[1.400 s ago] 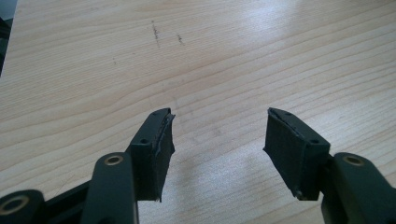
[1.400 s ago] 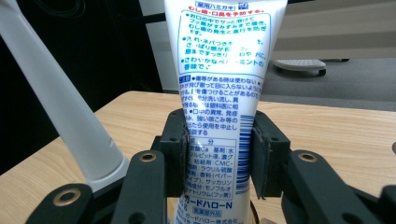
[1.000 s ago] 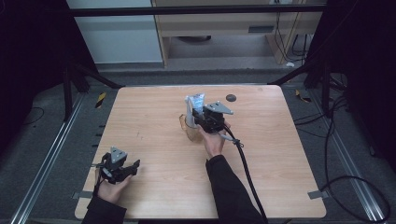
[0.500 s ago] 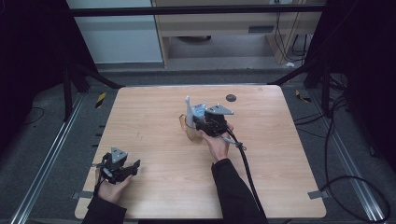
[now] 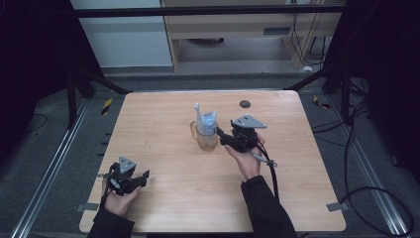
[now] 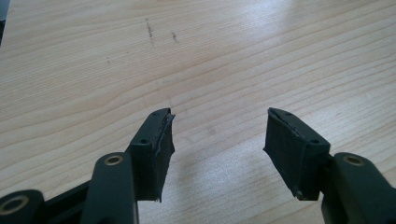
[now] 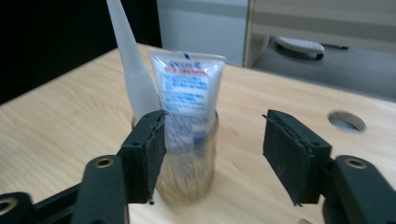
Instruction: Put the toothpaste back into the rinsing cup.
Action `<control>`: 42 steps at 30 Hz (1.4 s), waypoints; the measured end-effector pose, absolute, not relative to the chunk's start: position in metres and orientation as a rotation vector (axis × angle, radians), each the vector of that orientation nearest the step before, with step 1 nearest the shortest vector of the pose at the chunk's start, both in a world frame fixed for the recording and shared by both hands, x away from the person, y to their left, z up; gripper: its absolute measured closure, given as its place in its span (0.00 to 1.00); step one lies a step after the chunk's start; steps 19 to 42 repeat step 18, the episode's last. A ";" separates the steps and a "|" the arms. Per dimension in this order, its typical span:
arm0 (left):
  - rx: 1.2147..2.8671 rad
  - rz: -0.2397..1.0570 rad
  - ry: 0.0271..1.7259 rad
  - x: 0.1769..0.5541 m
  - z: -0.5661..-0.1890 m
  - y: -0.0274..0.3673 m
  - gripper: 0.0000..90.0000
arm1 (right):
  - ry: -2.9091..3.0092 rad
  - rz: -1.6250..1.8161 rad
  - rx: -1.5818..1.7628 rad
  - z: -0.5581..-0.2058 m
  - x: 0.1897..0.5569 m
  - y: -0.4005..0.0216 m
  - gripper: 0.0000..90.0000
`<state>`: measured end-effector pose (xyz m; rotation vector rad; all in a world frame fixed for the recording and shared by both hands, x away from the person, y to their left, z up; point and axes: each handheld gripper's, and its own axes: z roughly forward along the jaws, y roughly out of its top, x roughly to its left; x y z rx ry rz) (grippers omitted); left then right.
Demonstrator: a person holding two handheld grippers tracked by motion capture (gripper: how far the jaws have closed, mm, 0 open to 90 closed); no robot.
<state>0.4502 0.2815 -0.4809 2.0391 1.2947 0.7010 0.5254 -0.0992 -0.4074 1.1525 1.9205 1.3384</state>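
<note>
My right gripper [image 5: 224, 138] sits just right of the glass cup [image 5: 206, 139] near the middle of the wooden table [image 5: 163, 119], jaws pointing left at it, grey plate on top, cable trailing back along my forearm. Its jaws have just been opening and now stand wide with nothing between the pads; in the right gripper view [image 7: 212, 140] the cup [image 7: 187, 158] is ahead of the jaws and off toward the left one, apart from both pads as far as I can tell. The cup is upright and clear with a yellowish tint. Inside it stands a white tube [image 5: 208, 121] with blue print, crimped end up, and beside that a pale tapered nozzle [image 5: 197, 113] that rises higher than the tube; right gripper view has the tube [image 7: 187, 88] to the right of the nozzle [image 7: 128, 60], both leaning a bit. Small dark round hole [image 5: 244, 104] in the tabletop behind my right gripper. My left gripper [image 5: 141, 177] is low near the front left corner, well apart from the cup, jaws spread wide and empty; left gripper view [image 6: 217, 137] has bare wood grain between the pads, faint scuff marks [image 6: 150, 29] farther out.
</note>
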 end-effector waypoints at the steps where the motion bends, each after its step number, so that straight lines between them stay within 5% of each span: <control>1: 2.039 0.701 1.295 0.450 -0.481 0.281 0.45 | 1.919 1.330 1.158 -0.410 0.522 -0.104 0.37; 10: 2.049 0.690 1.289 0.451 -0.482 0.281 0.45 | 1.992 1.269 1.256 -0.435 0.496 -0.158 0.20; 18: 2.054 0.687 1.288 0.451 -0.482 0.281 0.45 | 1.979 1.219 1.343 -0.459 0.470 -0.206 0.17; 42: 2.054 0.687 1.288 0.451 -0.482 0.281 0.45 | 1.979 1.219 1.343 -0.459 0.470 -0.206 0.17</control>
